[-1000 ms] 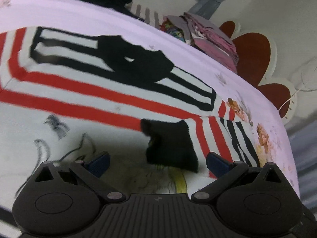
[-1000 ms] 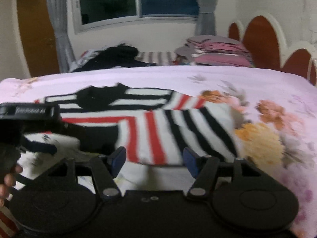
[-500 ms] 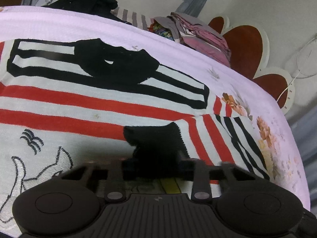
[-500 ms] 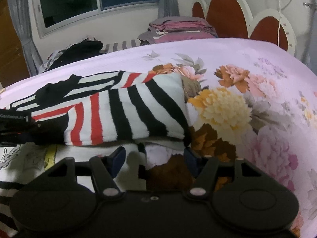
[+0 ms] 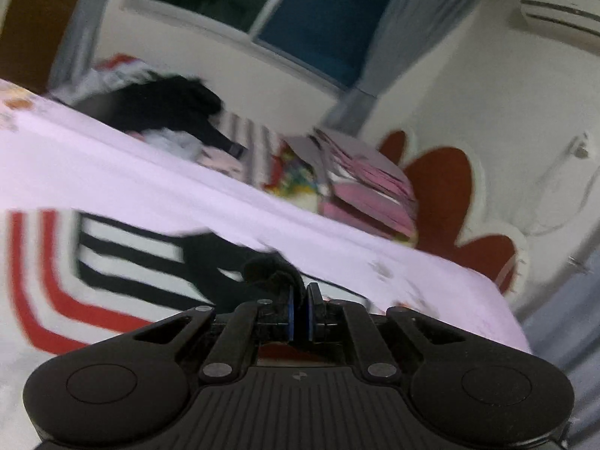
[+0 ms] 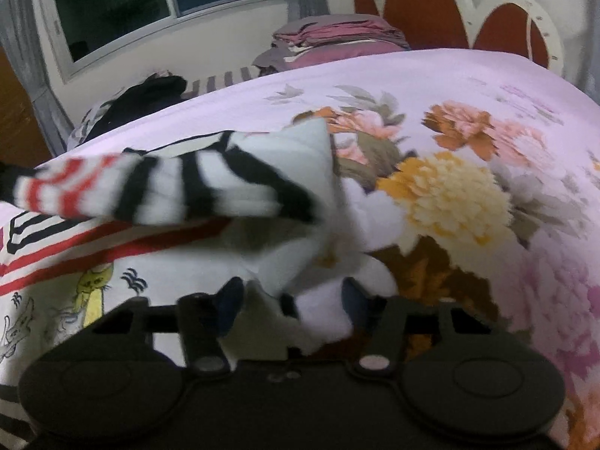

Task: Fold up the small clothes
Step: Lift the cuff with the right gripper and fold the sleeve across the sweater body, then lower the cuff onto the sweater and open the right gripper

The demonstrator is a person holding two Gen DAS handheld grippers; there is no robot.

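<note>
A small white sweater (image 5: 123,262) with red and black stripes and cat drawings lies on the pink bed cover. My left gripper (image 5: 299,313) is shut on the black cuff (image 5: 270,272) of its sleeve and holds it above the sweater. In the right wrist view the striped sleeve (image 6: 180,191) hangs lifted across the sweater body (image 6: 112,281). My right gripper (image 6: 288,300) is open, its fingers on either side of white fabric at the sweater's right edge.
The floral pink bed cover (image 6: 468,187) spreads to the right. A stack of folded pink clothes (image 5: 363,183) and a dark clothes heap (image 5: 165,108) lie at the far side. The red and white headboard (image 6: 468,11) stands behind, a window (image 6: 150,0) beyond.
My left gripper closed on the black cuff and lifted the sleeve up and across the sweater. My right gripper moved to the sweater's right edge and stays open.
</note>
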